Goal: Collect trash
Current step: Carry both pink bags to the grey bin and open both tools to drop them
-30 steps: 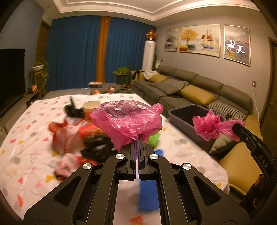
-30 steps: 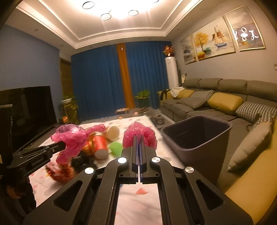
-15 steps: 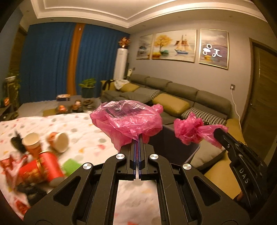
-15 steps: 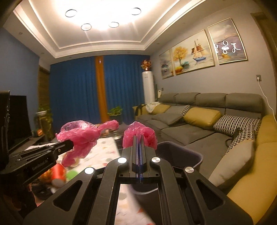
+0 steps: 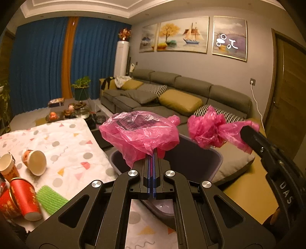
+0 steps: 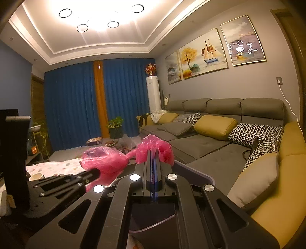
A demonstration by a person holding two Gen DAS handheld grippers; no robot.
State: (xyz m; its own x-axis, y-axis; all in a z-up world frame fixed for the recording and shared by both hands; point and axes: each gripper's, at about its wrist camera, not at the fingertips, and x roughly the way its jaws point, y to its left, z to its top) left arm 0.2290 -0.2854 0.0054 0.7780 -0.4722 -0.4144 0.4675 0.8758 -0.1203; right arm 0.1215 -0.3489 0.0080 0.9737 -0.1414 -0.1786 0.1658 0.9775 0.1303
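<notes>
We're in a home living room here: long grey sofa (image 6: 210, 141) with mustard cushions (image 6: 216, 126), blue curtains (image 6: 72, 103) drawn, framed paintings (image 6: 204, 55) on the wall, a potted plant (image 6: 115, 128), recessed ceiling lights (image 6: 99, 17) glowing overhead

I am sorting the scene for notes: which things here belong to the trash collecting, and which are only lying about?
Job:
pink bag
bin
cups
green scrap
left gripper
right gripper

Lying about:
sofa
cushions
plant
paintings
</notes>
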